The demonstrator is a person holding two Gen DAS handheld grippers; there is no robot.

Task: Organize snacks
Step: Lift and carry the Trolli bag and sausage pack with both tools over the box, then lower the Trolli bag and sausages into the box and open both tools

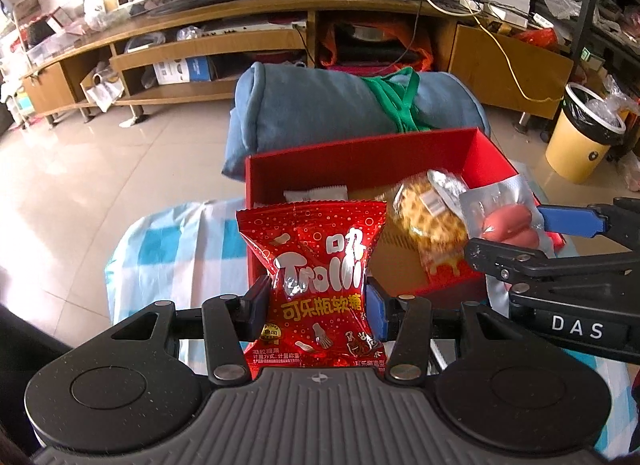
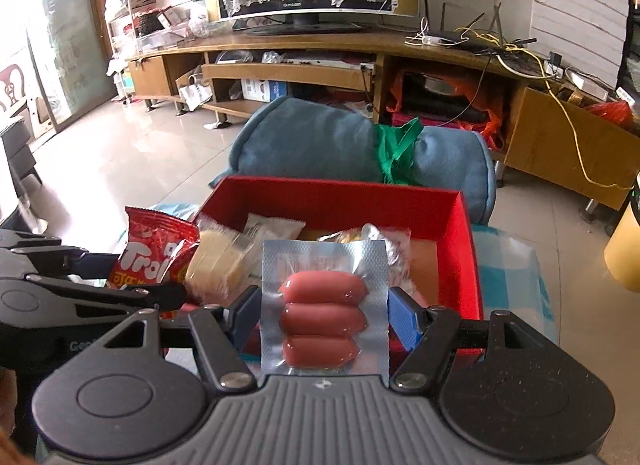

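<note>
My left gripper [image 1: 318,299] is shut on a red Trolli candy bag [image 1: 316,265], held upright just in front of the red box [image 1: 360,153]. My right gripper [image 2: 323,315] is shut on a silver vacuum pack of three pink sausages [image 2: 323,305], held over the box's near edge. In the left wrist view the right gripper [image 1: 532,233] comes in from the right with the sausage pack [image 1: 508,221]. In the right wrist view the left gripper [image 2: 132,277] and candy bag [image 2: 152,253] sit at the left. Inside the red box [image 2: 340,193] lie a waffle snack [image 1: 432,217], a pale yellow packet [image 2: 216,261] and a white packet [image 2: 272,225].
The box rests on a blue and white checked cloth [image 1: 180,249]. Behind it lies a rolled blue blanket [image 1: 320,105] tied with green strap. A wooden TV stand [image 1: 280,25] spans the back. A yellow bin [image 1: 580,133] stands at the right on the tiled floor [image 1: 100,153].
</note>
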